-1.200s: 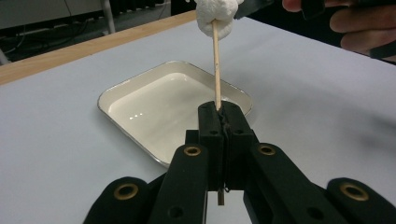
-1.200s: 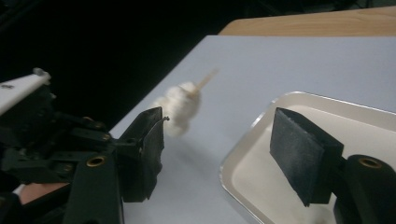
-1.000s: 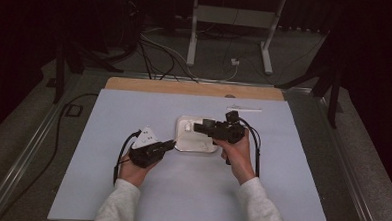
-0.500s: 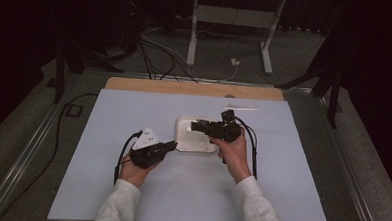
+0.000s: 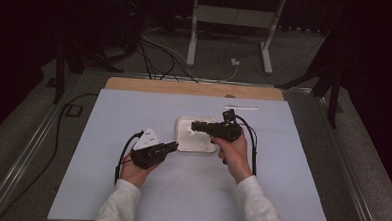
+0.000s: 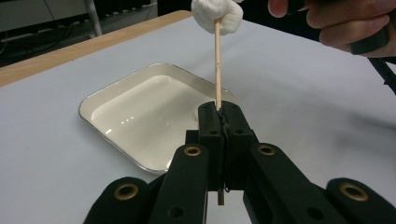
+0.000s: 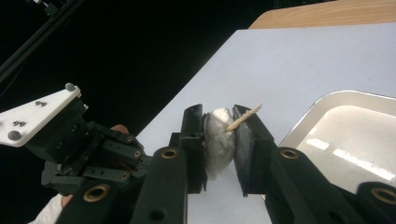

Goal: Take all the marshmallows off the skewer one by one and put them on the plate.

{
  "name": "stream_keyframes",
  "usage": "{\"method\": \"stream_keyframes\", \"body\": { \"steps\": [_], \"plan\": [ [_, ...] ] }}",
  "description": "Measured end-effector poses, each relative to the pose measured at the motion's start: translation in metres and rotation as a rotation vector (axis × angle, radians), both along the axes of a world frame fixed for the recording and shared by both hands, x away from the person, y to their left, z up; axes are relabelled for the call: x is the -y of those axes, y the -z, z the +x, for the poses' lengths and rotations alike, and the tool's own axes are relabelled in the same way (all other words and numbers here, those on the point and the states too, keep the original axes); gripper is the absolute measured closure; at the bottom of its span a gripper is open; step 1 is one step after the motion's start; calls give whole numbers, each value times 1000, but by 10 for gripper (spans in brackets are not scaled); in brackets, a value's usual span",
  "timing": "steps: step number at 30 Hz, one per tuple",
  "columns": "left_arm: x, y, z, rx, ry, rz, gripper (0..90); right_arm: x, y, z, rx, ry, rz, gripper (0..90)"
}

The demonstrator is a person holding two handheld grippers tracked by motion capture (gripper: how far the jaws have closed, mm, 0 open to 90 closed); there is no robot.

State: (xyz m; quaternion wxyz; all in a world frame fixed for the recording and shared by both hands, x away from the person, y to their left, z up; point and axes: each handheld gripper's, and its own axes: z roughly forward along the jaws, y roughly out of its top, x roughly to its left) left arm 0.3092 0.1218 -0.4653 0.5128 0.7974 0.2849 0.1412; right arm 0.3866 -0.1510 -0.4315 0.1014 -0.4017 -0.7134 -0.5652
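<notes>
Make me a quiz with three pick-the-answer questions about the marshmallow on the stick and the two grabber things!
1. Where is the marshmallow?
A. lying in the tray
B. between the pads of the right gripper, stuck on the skewer
C. on the floor

2. What colour is the tray?
A. white with a silvery rim
B. red
C. black

3. How does the left gripper hold the wooden skewer?
A. it lies loose on the table
B. clamped upright between shut jaws
C. jaws wide open around it

Answers:
1. B, the right gripper view shows the black pads pressing both sides of the marshmallow, with the skewer tip poking out.
2. A, the left gripper view shows a glossy white inside and a metal edge.
3. B, the jaws meet on the stick, which stands straight up.
</notes>
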Motion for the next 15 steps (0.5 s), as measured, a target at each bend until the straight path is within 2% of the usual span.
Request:
{"method": "stream_keyframes", "body": {
  "steps": [8, 15],
  "plan": [
    [0, 0, 0, 1, 6, 4, 900, -1, -4, -4, 51, 32, -31, 776],
    [1, 0, 0, -6, 11, 19, 900, 1, -4, -4, 61, 45, -37, 777]
  ]
}}
